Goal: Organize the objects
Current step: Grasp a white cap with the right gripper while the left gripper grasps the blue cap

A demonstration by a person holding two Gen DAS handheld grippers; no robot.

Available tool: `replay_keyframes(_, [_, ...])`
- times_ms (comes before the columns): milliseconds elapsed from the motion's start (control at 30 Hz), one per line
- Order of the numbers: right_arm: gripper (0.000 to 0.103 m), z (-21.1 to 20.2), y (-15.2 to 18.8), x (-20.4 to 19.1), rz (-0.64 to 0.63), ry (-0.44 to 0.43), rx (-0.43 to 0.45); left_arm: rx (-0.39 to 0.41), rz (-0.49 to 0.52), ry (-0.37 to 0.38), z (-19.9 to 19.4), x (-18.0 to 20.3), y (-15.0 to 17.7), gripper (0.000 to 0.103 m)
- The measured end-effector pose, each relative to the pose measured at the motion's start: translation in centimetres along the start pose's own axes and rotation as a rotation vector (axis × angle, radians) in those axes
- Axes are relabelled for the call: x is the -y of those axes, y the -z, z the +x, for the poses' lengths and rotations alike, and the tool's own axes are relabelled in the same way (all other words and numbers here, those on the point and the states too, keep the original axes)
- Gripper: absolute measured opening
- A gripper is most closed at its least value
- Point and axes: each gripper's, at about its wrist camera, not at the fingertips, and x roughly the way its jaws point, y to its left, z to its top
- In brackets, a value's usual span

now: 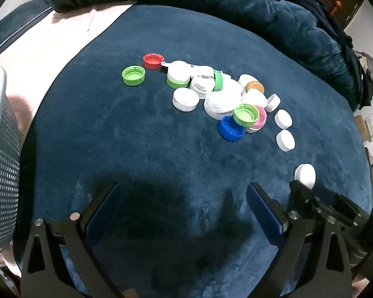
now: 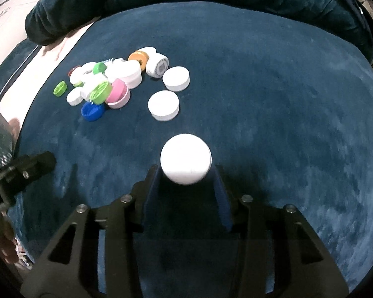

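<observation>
White cap sits flat side up on the blue blanket, between the right tongs' tips, seemingly clamped. Left tongs spread, empty. Only the left view shows the red cap clearly.

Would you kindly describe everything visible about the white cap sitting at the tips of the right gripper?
The white cap is a plain round bottle cap, smooth and plastic-looking, closed top facing up. It sits between the tips of the right gripper, whose blue-padded fingers flank its sides; whether they press it is unclear. It is apart from the cap pile, over the blue plush cloth. The left wrist view shows it too.
</observation>
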Motion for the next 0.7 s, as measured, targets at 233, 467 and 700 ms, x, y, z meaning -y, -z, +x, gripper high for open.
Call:
replay_keyframes(233, [0.04, -0.6, -0.3, 1.0, 0.059, -0.059, 0.0, 0.0, 0.061, -0.001, 1.1, 1.2, -0.3, 0.1])
replay_keyframes(467, [0.041, -5.1, -0.7, 2.4, 0.189, -0.162, -0.042, 0.033, 0.078, 0.022, 2.6, 1.5, -2.1, 0.099])
replay_keyframes(700, [0.041, -4.5, 0.5, 3.5, 0.238, -0.132, -0.072, 0.035, 0.186, 0.005, 5.3, 4.1, -4.2, 0.086])
